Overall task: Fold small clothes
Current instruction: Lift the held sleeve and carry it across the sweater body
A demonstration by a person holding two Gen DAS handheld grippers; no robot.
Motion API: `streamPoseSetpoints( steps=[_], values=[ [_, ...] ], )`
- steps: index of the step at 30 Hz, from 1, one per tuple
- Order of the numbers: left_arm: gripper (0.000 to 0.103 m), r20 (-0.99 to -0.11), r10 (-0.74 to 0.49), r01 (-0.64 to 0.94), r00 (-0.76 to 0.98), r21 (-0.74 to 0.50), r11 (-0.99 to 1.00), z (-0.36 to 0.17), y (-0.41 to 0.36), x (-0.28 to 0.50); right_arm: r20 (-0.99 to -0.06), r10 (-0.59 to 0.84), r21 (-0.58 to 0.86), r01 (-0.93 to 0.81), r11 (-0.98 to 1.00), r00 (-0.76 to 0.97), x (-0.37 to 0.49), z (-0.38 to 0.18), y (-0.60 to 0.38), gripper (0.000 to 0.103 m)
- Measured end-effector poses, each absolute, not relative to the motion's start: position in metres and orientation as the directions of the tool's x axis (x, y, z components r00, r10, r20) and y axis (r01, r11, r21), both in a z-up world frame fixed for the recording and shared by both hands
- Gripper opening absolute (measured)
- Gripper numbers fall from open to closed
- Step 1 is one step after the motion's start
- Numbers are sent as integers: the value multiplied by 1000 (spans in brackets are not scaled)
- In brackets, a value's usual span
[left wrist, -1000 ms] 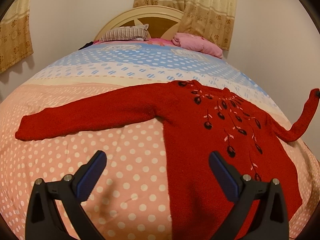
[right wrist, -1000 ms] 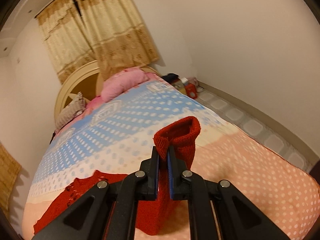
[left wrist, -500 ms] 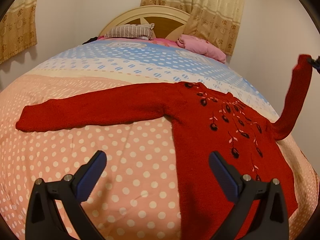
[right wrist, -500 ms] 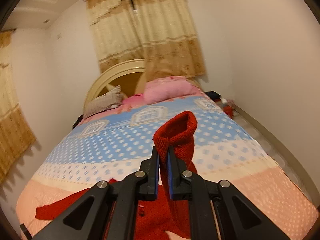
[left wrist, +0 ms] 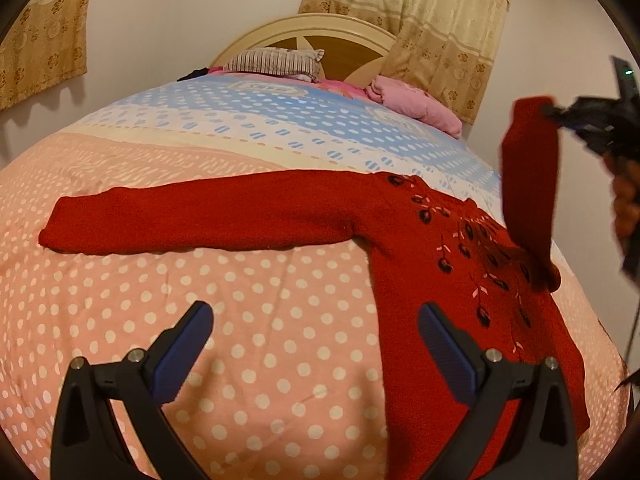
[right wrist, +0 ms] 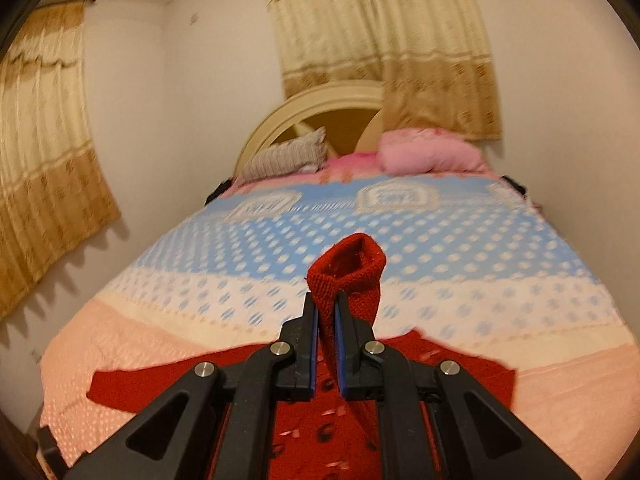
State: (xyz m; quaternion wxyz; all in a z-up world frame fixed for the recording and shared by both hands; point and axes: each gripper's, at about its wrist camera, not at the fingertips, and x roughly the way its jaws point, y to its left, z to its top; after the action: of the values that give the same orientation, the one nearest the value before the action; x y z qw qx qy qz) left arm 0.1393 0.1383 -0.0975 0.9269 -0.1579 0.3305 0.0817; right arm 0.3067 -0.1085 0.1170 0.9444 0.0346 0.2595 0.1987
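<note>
A red knitted sweater (left wrist: 432, 264) with dark flower embroidery lies face up on the bed. Its left sleeve (left wrist: 192, 220) lies stretched out flat to the left. My right gripper (right wrist: 326, 312) is shut on the cuff of the right sleeve (right wrist: 348, 276) and holds it high above the sweater's body; in the left wrist view the raised sleeve (left wrist: 528, 176) hangs from it at the right edge. My left gripper (left wrist: 316, 340) is open and empty, low over the bedspread near the sweater's lower left edge.
The bed has a pink and blue polka-dot spread (left wrist: 240, 304). A striped pillow (left wrist: 276, 62) and a pink bundle (left wrist: 416, 106) lie by the cream headboard (left wrist: 312, 34). Curtains (right wrist: 384, 44) hang behind. Walls stand close on both sides.
My right gripper has lifted the right sleeve higher and carried it inward over the sweater's body. The left gripper has stayed open and shifted slightly closer.
</note>
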Motion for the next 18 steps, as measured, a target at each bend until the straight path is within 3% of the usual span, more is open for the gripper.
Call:
streamPoseSetpoints(
  steps=[11,18],
  values=[
    [103,-641,58,-273,765,-241,931,-103,146,138,-629,431,160,-434,886,647,309,-23,-2,7],
    [103,-663,16,-256,749,-267,929,-110,147,142,-713,453,186,-478,858,535,307,-70,7,8]
  ],
)
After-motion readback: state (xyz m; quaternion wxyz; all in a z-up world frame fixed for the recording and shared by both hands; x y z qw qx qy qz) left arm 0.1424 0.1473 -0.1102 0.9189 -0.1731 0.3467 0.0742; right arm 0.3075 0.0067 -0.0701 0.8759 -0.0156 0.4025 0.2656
